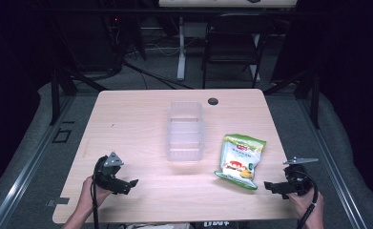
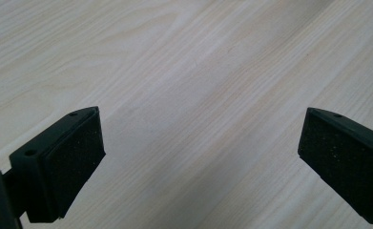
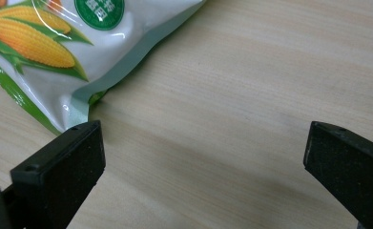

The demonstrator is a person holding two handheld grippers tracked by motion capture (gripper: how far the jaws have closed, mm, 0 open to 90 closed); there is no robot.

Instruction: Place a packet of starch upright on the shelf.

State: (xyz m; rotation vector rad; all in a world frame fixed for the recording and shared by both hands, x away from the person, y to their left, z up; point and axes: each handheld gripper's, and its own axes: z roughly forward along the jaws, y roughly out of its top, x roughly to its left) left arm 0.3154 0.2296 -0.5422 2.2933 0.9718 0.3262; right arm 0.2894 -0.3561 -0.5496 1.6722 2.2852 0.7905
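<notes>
Clearly our glossy green-and-white snack bag printed with corn (image 1: 240, 161) lies flat on the pale wooden surface (image 1: 136, 124), just right of the clear plastic tub (image 1: 185, 131). Being slick and puffy, it may slip from a pinch. Our right claw (image 1: 273, 186) sits spread beside it; our left claw (image 1: 129, 185) is spread too, empty.

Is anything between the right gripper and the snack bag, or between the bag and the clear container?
Nothing visible. The right gripper is open beside the snack bag, only bare table between. Bare wood also separates bag and clear container.
</notes>
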